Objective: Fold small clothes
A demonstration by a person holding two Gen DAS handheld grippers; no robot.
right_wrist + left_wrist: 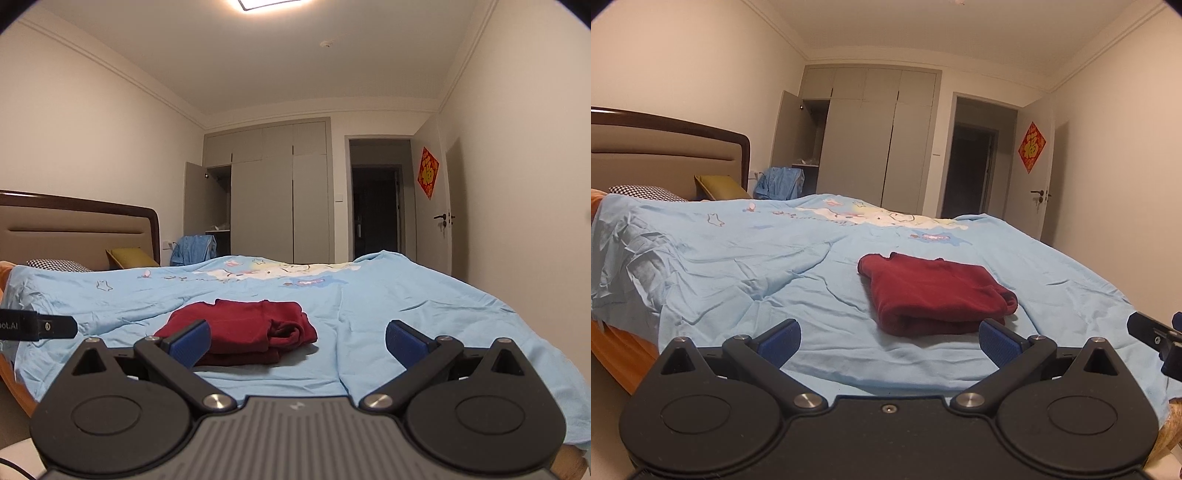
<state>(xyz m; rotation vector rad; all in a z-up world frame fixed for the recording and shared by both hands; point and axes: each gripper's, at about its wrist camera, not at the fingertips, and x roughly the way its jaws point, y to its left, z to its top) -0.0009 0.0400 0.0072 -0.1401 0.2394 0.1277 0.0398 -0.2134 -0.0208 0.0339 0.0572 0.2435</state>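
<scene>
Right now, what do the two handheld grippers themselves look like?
The left gripper and the right gripper look alike: black linkage arms with silver pivot bolts, round black housings, and ribbed blue pads on the fingers. The right one's base is ribbed grey plastic; the left's is plain black. White lettering ending "ot.AI" marks the left one's side. No hands or sleeves show.

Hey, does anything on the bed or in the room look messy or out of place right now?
The red garment lies folded on the blue sheet, which is wrinkled. One wardrobe door stands open. Both grippers, left and right, are open and empty. Nothing looks damaged.
</scene>
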